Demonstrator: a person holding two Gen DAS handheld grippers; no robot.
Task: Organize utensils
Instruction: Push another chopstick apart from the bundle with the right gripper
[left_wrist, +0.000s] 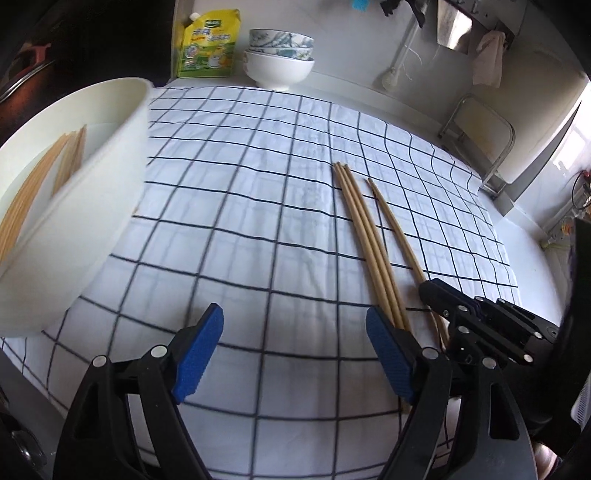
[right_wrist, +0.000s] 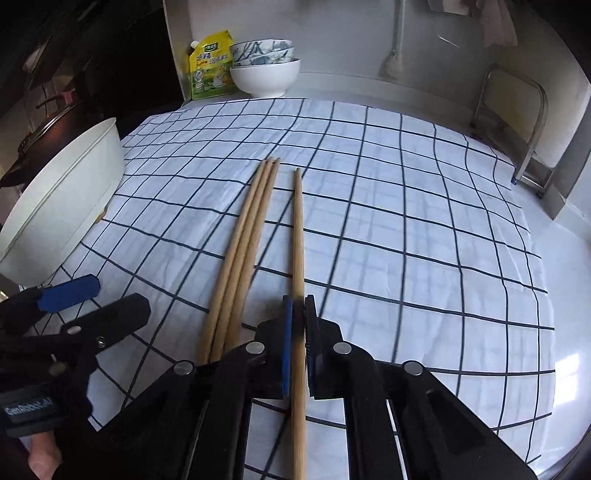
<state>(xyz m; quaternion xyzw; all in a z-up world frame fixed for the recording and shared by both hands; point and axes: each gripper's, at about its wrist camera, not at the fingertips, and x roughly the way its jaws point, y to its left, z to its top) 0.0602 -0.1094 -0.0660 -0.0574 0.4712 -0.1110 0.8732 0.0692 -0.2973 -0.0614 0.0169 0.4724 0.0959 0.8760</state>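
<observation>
Three wooden chopsticks (right_wrist: 243, 236) lie side by side on the checked cloth (right_wrist: 406, 221), also in the left wrist view (left_wrist: 365, 229). A fourth chopstick (right_wrist: 298, 236) lies just right of them, apart. My right gripper (right_wrist: 298, 314) is shut on this single chopstick near its thick end; it shows in the left wrist view (left_wrist: 436, 291) too. My left gripper (left_wrist: 295, 350) is open and empty above the cloth, left of the chopsticks. A white tub (left_wrist: 92, 206) at the left holds several chopsticks (left_wrist: 40, 184).
A stack of bowls (right_wrist: 264, 70) and a yellow refill pouch (right_wrist: 210, 66) stand at the back edge. A metal rack (right_wrist: 524, 125) stands at the back right. A dark pot with a lid (right_wrist: 48, 125) sits beyond the tub.
</observation>
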